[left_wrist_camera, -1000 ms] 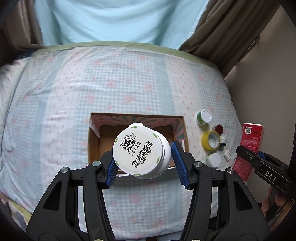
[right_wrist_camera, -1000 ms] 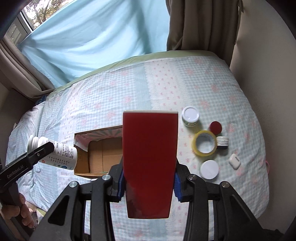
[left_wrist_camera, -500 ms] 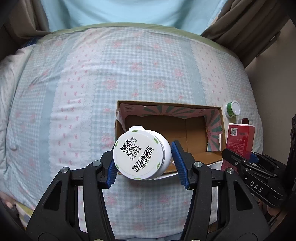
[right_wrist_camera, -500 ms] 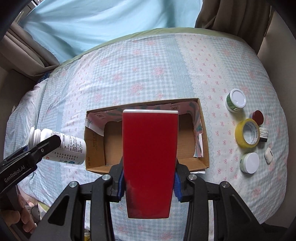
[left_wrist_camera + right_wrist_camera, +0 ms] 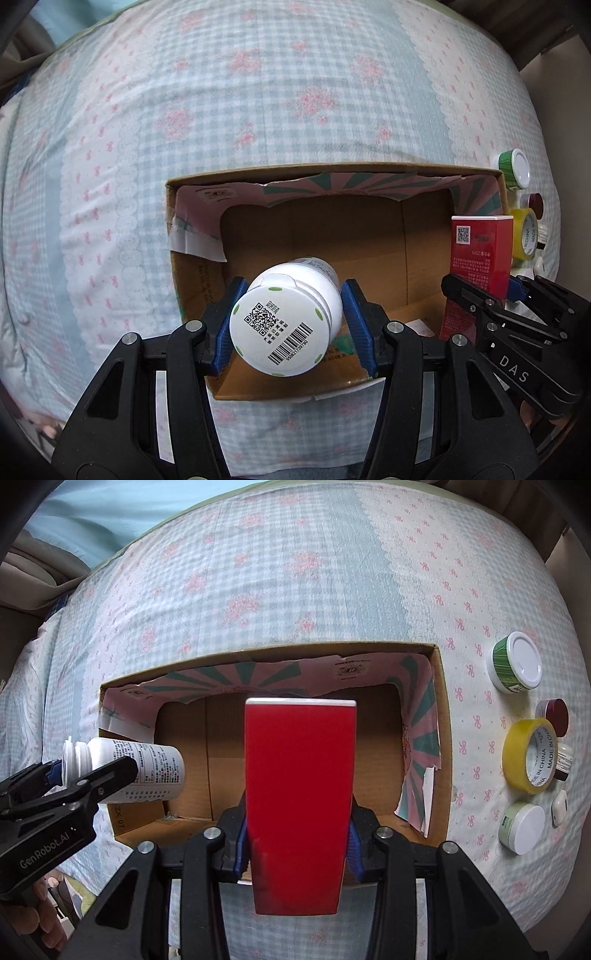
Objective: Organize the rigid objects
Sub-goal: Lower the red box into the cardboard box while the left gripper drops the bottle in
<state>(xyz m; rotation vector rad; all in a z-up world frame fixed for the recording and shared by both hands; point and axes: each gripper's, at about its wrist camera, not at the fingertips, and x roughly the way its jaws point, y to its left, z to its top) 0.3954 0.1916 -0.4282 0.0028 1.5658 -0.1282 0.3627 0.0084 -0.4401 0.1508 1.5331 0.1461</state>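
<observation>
My left gripper (image 5: 290, 328) is shut on a white pill bottle (image 5: 282, 326) with a barcode on its base, held over the near left part of an open cardboard box (image 5: 332, 173). My right gripper (image 5: 297, 840) is shut on a red carton (image 5: 299, 797), held over the near edge of the same box (image 5: 258, 651). The red carton also shows at the right of the left wrist view (image 5: 480, 258), and the bottle at the left of the right wrist view (image 5: 144, 771). The box floor is bare cardboard.
The box lies on a bed with a blue checked, pink-flowered cover (image 5: 295, 572). Right of the box lie a green-banded jar (image 5: 517, 668), a dark red jar (image 5: 554, 712), a yellow tape roll (image 5: 532, 757), a white-lidded jar (image 5: 524, 827) and a small white case (image 5: 559, 806).
Both grippers have moved forward and down toward the box, which now looms larger. The bottle and the red carton now hang over the box's near side.
</observation>
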